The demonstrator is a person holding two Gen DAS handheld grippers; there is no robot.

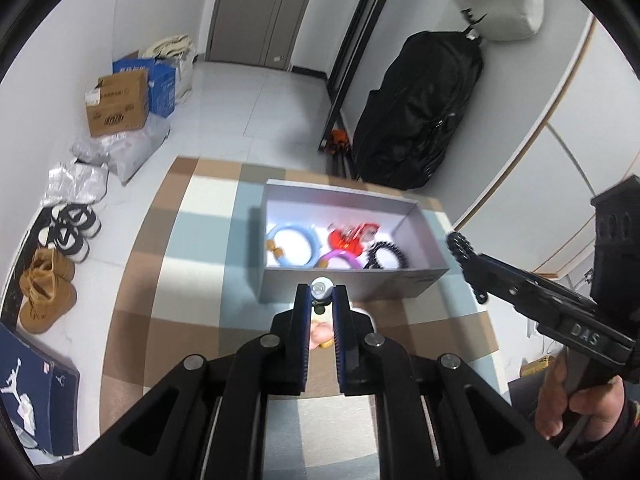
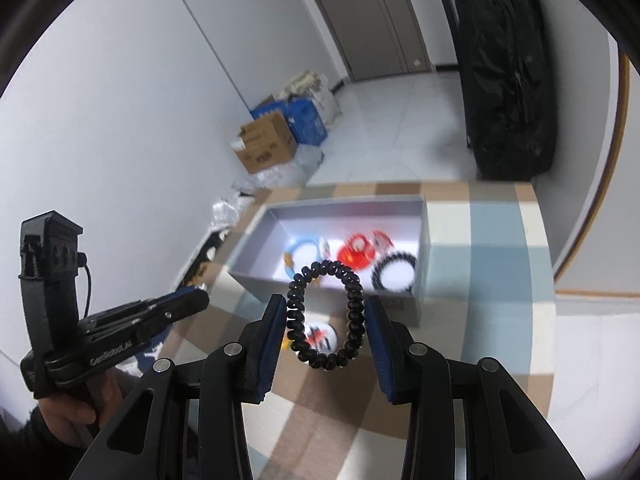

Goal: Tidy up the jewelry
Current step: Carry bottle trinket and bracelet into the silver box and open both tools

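Note:
A grey open box [image 1: 352, 284] [image 2: 424, 248] stands on a checked cloth. Inside lie a blue ring [image 1: 292, 246] [image 2: 302, 248], a red piece [image 1: 352, 238] [image 2: 356, 254], a purple ring [image 1: 340, 258] and a black beaded bracelet [image 1: 386, 256] [image 2: 394, 274]. My left gripper [image 1: 321, 292] is shut on a small white round charm [image 1: 321, 288], just in front of the box's near wall. My right gripper [image 2: 326, 308] is shut on a black spiral bracelet [image 2: 326, 314], held above the cloth before the box. More small pieces [image 2: 320, 336] lie on the cloth below.
The checked cloth [image 1: 180, 280] covers the table. On the floor left are cardboard boxes [image 1: 118, 104], plastic bags and shoes [image 1: 48, 296]. A black bag [image 1: 416, 108] stands at the back right by the wall. The right gripper shows in the left wrist view [image 1: 464, 248].

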